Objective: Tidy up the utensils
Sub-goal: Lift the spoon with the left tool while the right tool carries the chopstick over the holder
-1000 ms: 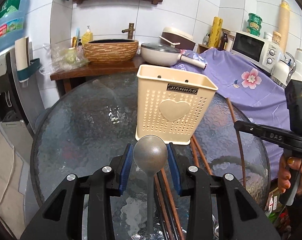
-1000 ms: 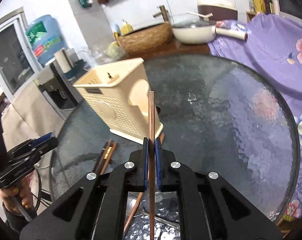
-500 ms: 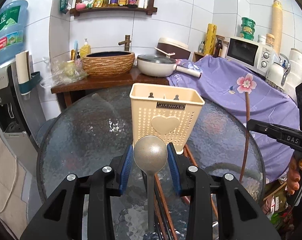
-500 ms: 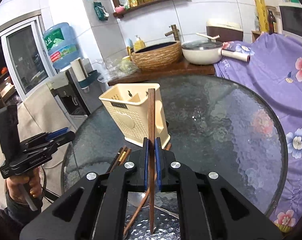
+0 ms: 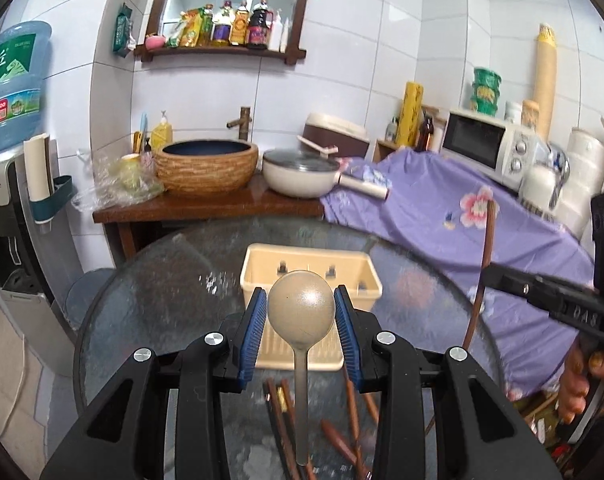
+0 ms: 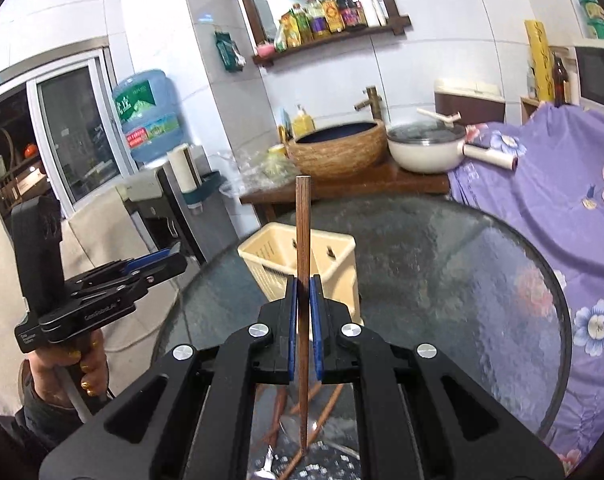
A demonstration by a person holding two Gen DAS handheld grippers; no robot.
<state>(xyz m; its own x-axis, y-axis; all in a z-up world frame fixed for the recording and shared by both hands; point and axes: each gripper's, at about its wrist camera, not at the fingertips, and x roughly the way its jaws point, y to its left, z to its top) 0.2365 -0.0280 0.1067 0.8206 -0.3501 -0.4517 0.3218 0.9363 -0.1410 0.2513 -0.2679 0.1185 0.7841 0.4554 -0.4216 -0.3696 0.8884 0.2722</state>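
Left wrist: jaws grip spoon (image 5: 300, 312) (bowl up); right jaws clamp chopstick (image 6: 302, 240) above holder (image 6: 341, 258)

Open-topped caddy (image 5: 310, 280) is reachable from above; loose chopsticks (image 5: 351, 408) crowd its near side.

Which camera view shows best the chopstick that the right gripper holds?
The right wrist view: the chopstick runs upright down the frame's middle, pinched in the right gripper, both ends visible. In the left wrist view it stands small at the right, crossed by the gripper, its lower end hidden behind the left gripper.
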